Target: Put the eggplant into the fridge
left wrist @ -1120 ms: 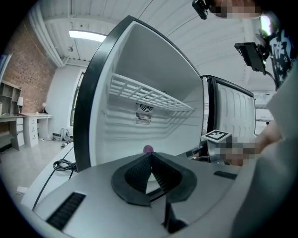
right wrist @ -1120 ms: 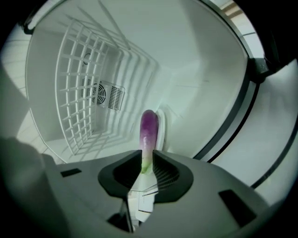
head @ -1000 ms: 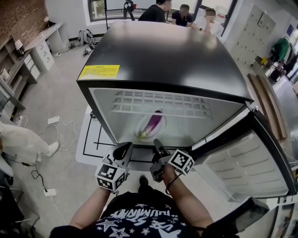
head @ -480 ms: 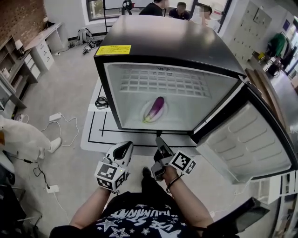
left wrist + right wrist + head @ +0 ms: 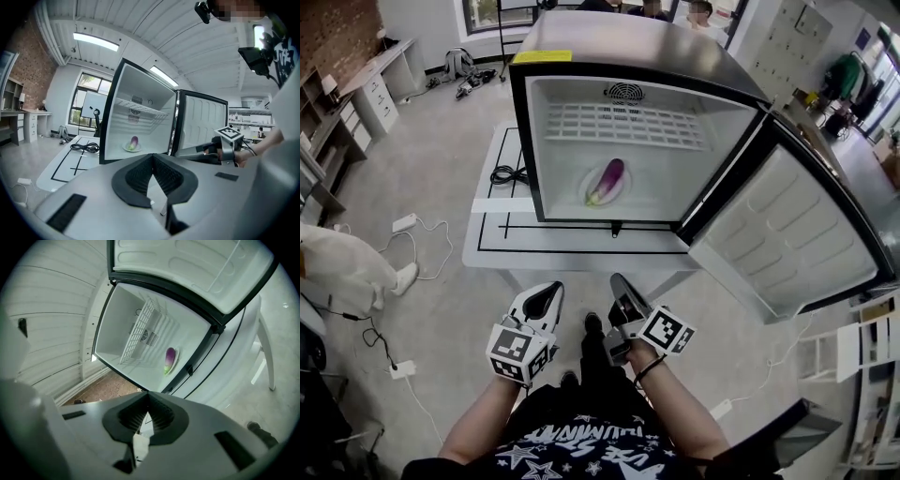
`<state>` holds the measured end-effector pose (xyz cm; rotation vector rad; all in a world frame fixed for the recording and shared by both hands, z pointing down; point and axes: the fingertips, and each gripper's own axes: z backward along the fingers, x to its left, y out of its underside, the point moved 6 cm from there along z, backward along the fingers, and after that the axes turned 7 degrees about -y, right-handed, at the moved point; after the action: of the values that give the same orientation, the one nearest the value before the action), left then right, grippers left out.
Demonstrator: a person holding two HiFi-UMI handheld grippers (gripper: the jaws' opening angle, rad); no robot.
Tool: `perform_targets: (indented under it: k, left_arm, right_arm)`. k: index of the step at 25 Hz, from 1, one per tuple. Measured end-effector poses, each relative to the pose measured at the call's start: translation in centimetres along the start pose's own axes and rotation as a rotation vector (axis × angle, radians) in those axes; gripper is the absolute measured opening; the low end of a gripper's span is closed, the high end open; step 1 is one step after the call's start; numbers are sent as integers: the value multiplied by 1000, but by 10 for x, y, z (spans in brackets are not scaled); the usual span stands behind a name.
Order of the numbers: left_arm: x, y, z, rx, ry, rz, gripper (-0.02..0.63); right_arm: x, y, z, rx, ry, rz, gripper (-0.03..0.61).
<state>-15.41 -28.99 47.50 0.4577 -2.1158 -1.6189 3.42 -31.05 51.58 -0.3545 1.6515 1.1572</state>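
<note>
the mini fridge (image 5: 523,141) stands with its door (image 5: 787,234) swung wide. on its floor a white plate (image 5: 584,183) carries the eggplant (image 5: 609,178), so the placing looks done. what's left is likely pushing the door shut from the right side. the left gripper (image 5: 546,298) and right gripper (image 5: 619,286) hover well short of it, jaws pressed together, holding nothing.

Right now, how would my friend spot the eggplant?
Find the black fridge with its door swung open. On its white floor, under the wire shelf, lies a white plate. The eggplant on it is the only coloured thing inside: purple with a green end.
</note>
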Motion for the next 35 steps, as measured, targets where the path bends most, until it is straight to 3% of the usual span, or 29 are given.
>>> perform_targets:
  k: [4,12,23,29,35]
  left_arm:
    - [-13,10,18,-5,29,-9,8]
    - [-24,29,40,11,38,57,9]
    - [-26,51,60,39,-102,91,8]
    - [-81,66,88,63,-115,74,8]
    - [-150,60,121,24,-101,39,8]
  right_arm:
    - [10,16,29,0,25,26,8]
    - [17,32,68,19,68,34,8]
    - [10,27,110,85,31,56,8]
    - [17,23,177,79,4,5,8]
    - [39,15,248,71,-24,67,8]
